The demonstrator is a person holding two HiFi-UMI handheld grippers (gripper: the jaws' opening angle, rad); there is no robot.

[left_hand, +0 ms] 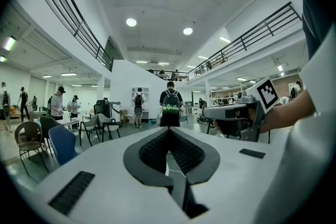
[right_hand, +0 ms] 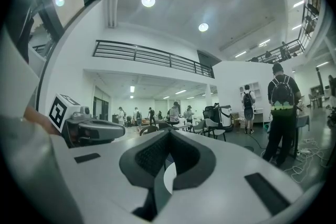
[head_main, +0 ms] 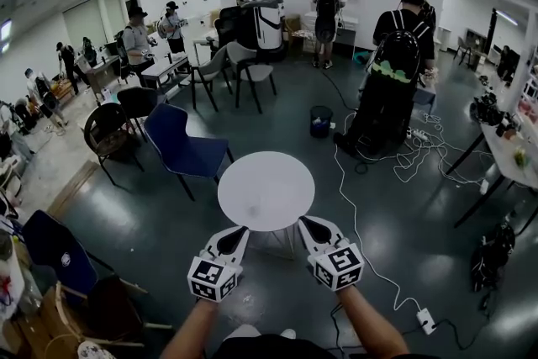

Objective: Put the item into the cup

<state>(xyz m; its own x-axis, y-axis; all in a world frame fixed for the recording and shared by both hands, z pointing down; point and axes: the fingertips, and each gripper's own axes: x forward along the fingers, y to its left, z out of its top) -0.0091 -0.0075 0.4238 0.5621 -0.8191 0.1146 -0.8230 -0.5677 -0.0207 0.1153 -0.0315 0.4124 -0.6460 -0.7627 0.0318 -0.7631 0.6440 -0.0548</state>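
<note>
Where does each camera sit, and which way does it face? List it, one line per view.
Head view: on the person's head, looking steeply down at the round table; both forearms, the left tongs and the right tongs show.
Left gripper view: on the left tongs, looking along its shut jaws across the hall; the right tongs shows at the right.
Right gripper view: on the right tongs, looking along its shut jaws; the left tongs shows at the left.
Shared: all three show the person with the backpack.
</note>
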